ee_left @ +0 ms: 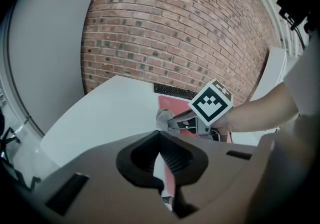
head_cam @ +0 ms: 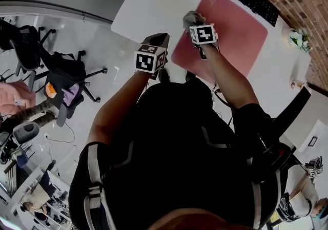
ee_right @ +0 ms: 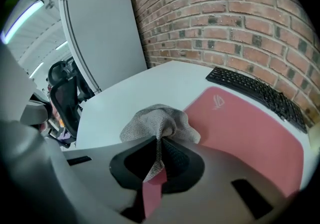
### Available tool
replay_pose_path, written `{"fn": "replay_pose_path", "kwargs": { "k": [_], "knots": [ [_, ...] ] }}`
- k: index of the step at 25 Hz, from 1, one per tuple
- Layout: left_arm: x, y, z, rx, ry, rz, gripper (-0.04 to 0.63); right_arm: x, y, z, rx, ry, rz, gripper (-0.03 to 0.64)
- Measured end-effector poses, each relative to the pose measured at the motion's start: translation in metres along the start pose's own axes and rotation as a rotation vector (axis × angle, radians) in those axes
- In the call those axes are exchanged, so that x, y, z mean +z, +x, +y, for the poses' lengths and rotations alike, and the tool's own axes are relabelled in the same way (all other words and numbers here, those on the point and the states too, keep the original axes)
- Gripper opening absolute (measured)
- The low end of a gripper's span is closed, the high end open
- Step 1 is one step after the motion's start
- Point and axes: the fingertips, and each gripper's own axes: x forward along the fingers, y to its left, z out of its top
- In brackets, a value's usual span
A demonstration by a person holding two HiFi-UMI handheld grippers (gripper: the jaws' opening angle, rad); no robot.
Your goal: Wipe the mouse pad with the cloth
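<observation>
Bright even indoor light, soft shadows, strong fisheye bending, dark vignetted corners

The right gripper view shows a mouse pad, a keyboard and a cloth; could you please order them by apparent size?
1. mouse pad
2. cloth and keyboard look alike; the cloth is much nearer, so unranked.

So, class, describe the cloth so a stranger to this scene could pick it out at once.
On the white desk by the brick wall lies a large pink mouse pad. At its edge the right gripper pinches the cloth: a crumpled grey woven bunch, the only soft thing among flat surfaces.
</observation>
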Motion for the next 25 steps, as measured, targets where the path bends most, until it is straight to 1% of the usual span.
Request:
{"fn": "replay_pose_path", "kwargs": {
  "k": [5,11,16,25],
  "knots": [
    [0.002,0.009,-0.013,-0.033,0.02,0.018,-0.001,-0.01,-0.007,-0.015,-0.013,0.049,0.002,0.032],
    [0.005,0.022,-0.033,-0.08,0.043,0.027,0.0,-0.027,-0.022,-0.034,-0.044,0.079,-0.001,0.032],
    [0.01,0.03,-0.057,-0.127,0.099,0.032,0.0,-0.049,-0.037,-0.054,-0.077,0.128,0.004,0.032],
    [0.015,0.048,-0.09,-0.196,0.152,0.05,0.0,-0.08,-0.063,-0.091,-0.133,0.201,0.007,0.032]
  ]
}}
